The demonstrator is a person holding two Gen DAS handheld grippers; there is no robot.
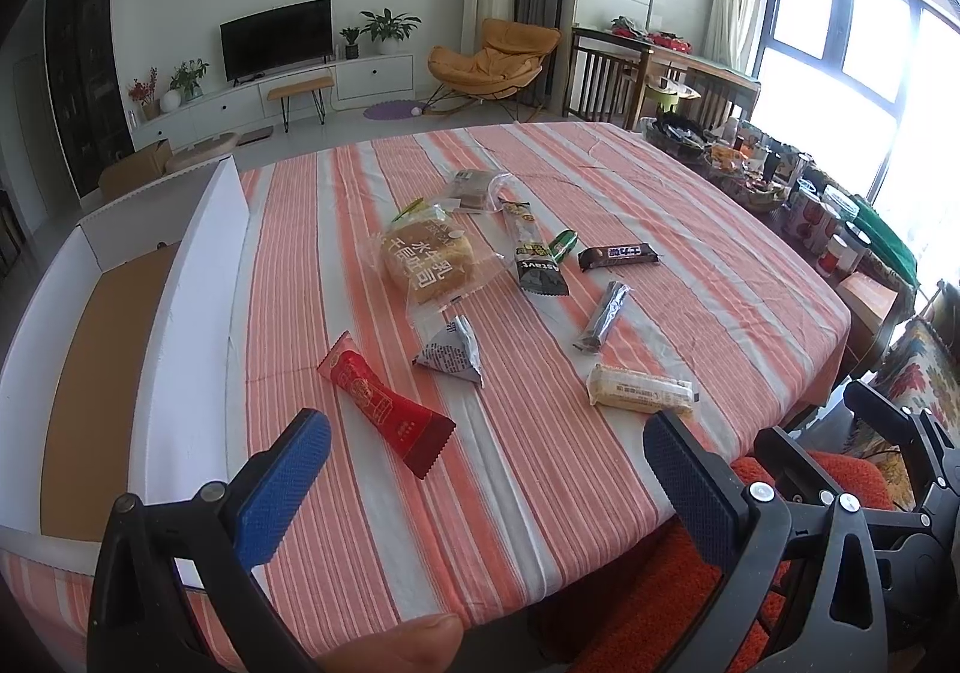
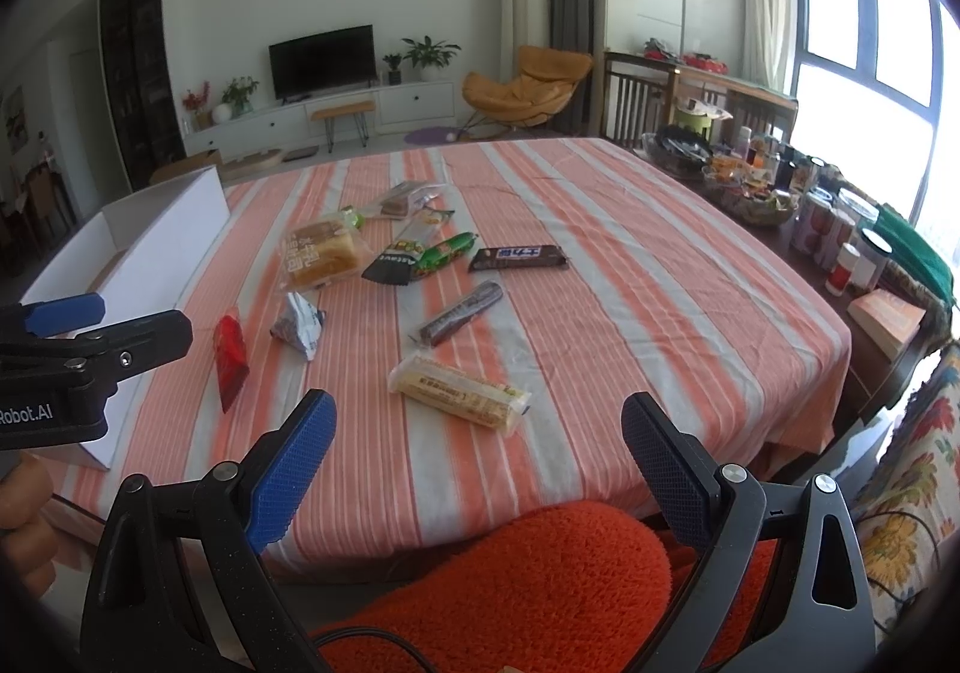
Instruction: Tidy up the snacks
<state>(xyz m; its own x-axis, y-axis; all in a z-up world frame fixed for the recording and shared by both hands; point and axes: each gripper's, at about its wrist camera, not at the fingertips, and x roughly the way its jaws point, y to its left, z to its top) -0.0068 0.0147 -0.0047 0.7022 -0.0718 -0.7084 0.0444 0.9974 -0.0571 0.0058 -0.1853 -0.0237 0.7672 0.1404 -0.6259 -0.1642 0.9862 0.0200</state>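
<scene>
Your snacks lie loose across the striped desk (image 1: pixel 690 229), none yet in the white box (image 1: pixel 198 277) that sits at the desk's left side. Nearest your left hand-held gripper (image 1: pixel 486 463) is the red pack (image 1: pixel 387 409), just ahead and a touch left of it; its long axis runs diagonally, near end toward you and right, far end toward the box. Nearest your right hand-held gripper (image 2: pixel 480 445) is the yellow bar (image 2: pixel 459 392), almost dead ahead, lying crosswise and sloping down to the right.

Both grippers are spread wide with nothing between the pads, and they hover above the near edge of the desk.

Further out sit the silver pouch (image 1: pixel 450 352), the bread (image 1: pixel 429 268), a dark stick (image 1: pixel 603 316), a chocolate bar (image 1: pixel 618 256), a black sachet (image 1: pixel 534 253) and a green pack (image 1: pixel 564 244). At the far end is a clear bag (image 1: pixel 474 190), possibly with a cake inside, though it is too small to tell.

You would likely take the red pack with the left, as it is closest to the box, turning the wrist so the pads close across its narrow width.
</scene>
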